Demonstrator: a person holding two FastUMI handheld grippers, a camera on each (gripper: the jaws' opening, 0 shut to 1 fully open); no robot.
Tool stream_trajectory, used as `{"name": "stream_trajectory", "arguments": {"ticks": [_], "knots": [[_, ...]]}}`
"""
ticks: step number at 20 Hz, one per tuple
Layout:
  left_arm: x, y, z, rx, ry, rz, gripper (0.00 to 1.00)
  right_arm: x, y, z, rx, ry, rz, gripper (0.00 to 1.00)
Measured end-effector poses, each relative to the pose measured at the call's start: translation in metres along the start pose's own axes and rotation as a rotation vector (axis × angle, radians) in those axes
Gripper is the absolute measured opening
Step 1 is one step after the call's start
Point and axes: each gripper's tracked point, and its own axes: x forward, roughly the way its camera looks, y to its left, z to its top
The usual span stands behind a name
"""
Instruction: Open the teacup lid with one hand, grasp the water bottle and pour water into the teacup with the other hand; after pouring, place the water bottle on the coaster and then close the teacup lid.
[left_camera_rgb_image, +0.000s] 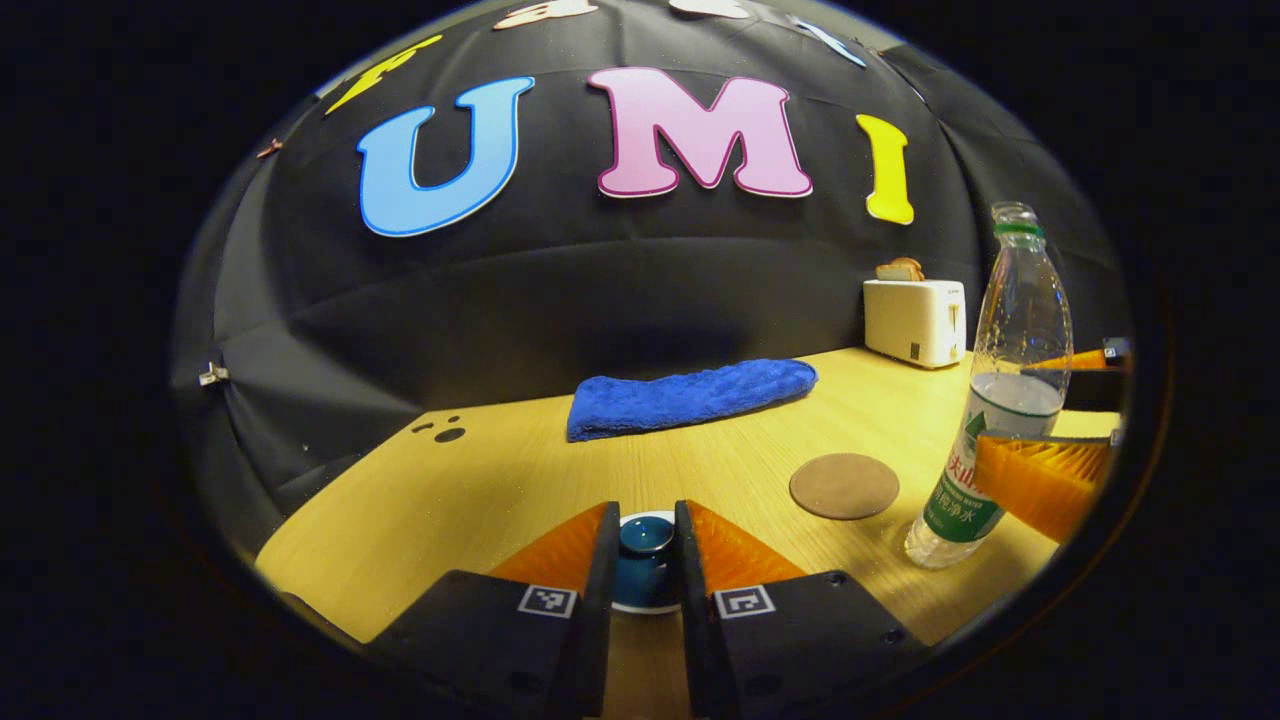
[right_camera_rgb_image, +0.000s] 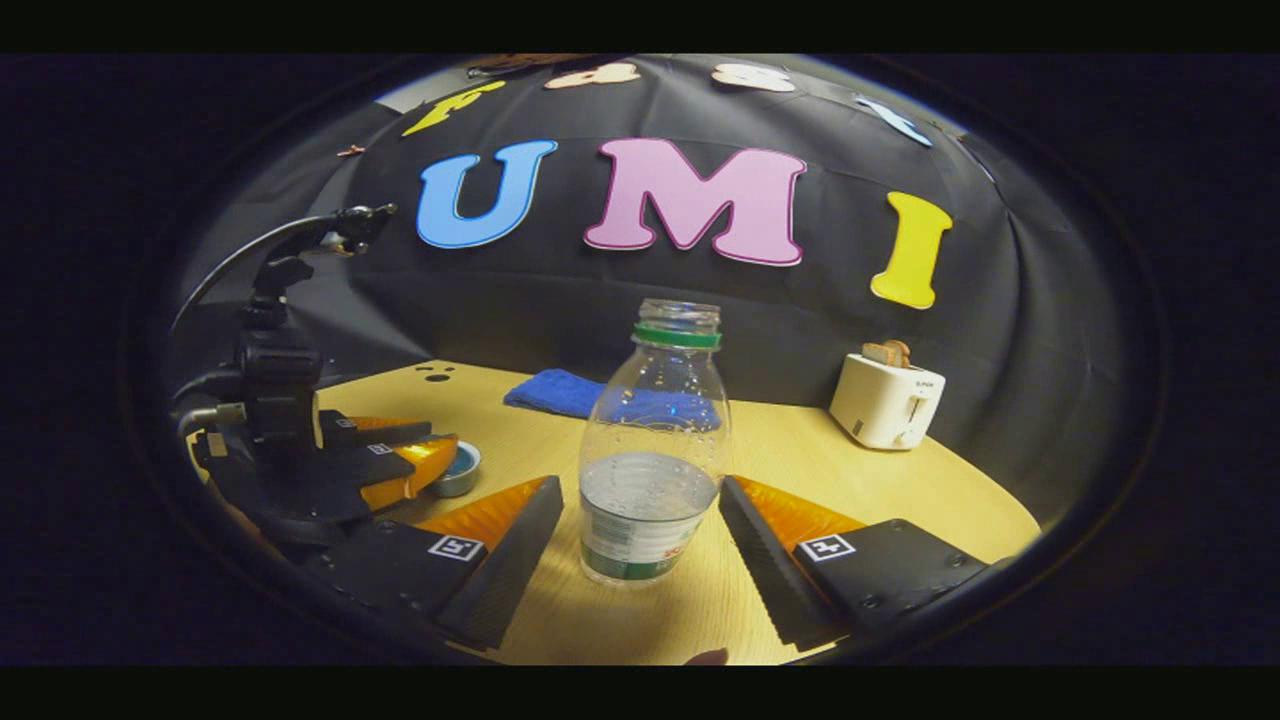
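The left gripper (left_camera_rgb_image: 645, 525) has its jaws drawn close on either side of the blue teacup lid (left_camera_rgb_image: 645, 537), both fingers against the knob, so it is clenched on the lid. The teacup (left_camera_rgb_image: 645, 585) sits under it near the counter's (left_camera_rgb_image: 480, 480) front edge; in the right gripper view the same cup (right_camera_rgb_image: 460, 470) shows as a small blue bowl between that gripper's fingers, toward the counter's left edge.

The right gripper (right_camera_rgb_image: 637, 520) is released: its jaws stand wide, one on each side of the water bottle (right_camera_rgb_image: 650, 450), with a gap between each finger and the bottle's wall. The bottle stands upright on the counter, uncapped, about a third full. In the left gripper view the bottle (left_camera_rgb_image: 990, 400) stands near the counter's right edge, the right gripper (left_camera_rgb_image: 1050, 440) around it.

The round brown coaster (left_camera_rgb_image: 844, 486) lies flat on the counter just beside the bottle, between it and the teacup, not touching either.

Farther back, a folded blue cloth (left_camera_rgb_image: 690, 397) lies near the counter's rear edge, and a white toaster (left_camera_rgb_image: 915, 320) with bread in its slot stands at the rear right corner.
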Motion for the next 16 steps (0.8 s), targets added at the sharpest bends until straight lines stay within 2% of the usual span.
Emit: {"name": "stream_trajectory", "arguments": {"ticks": [4, 5, 6, 11, 12, 13, 15, 16], "knots": [[-0.009, -0.001, 0.027, -0.004, -0.05, -0.02, 0.31, 0.002, 0.002, -0.015, 0.015, 0.024, 0.003, 0.98], [-0.011, 0.0, 0.038, -0.025, -0.061, -0.028, 0.27, 0.002, 0.002, -0.019, 0.018, 0.028, -0.004, 0.98], [-0.015, 0.005, 0.043, -0.036, -0.065, -0.026, 0.31, 0.005, 0.001, -0.022, 0.015, 0.03, -0.007, 0.99], [-0.023, 0.021, 0.038, -0.048, -0.034, -0.003, 0.31, 0.014, 0.005, -0.033, -0.007, 0.039, -0.005, 0.98], [-0.025, 0.024, 0.035, -0.057, -0.025, 0.003, 0.27, 0.015, 0.006, -0.035, -0.01, 0.043, -0.003, 0.98], [-0.026, 0.028, 0.033, -0.066, -0.017, 0.009, 0.31, 0.012, 0.003, -0.035, -0.008, 0.05, -0.013, 0.99], [-0.028, 0.035, 0.031, -0.073, -0.011, 0.023, 0.31, 0.022, 0.002, -0.038, 0.019, 0.063, -0.02, 0.81], [-0.029, 0.04, 0.03, -0.071, -0.011, 0.033, 0.31, 0.024, 0.003, -0.036, 0.004, 0.073, -0.021, 0.8]]}}
